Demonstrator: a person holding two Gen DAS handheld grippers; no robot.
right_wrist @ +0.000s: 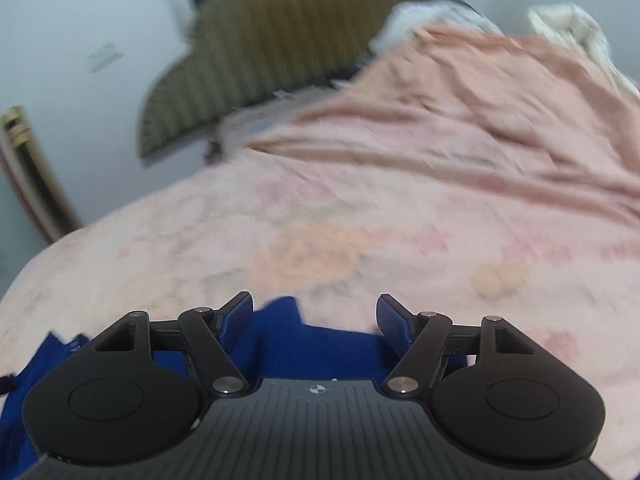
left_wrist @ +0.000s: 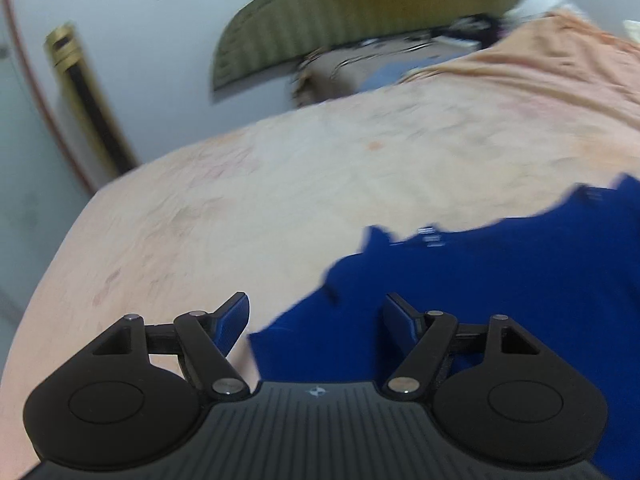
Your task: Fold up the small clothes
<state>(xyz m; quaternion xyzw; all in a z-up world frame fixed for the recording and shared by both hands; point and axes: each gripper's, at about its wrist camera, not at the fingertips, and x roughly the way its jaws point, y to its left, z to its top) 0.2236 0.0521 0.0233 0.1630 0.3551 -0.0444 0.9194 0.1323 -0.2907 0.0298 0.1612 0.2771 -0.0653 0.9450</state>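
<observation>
Left wrist view shows the left gripper (left_wrist: 316,320) spread wide and empty over the blue garment (left_wrist: 480,280), which lies loose on the pink bedsheet (left_wrist: 280,184), while the right gripper (right_wrist: 316,316) is likewise released, apparently so both can take a fresh edge.

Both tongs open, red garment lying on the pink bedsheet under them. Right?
Not quite: the garment is blue, not red, as the left wrist view shows. The rest holds: left tongs and right tongs are open, over the pink bedsheet.
</observation>
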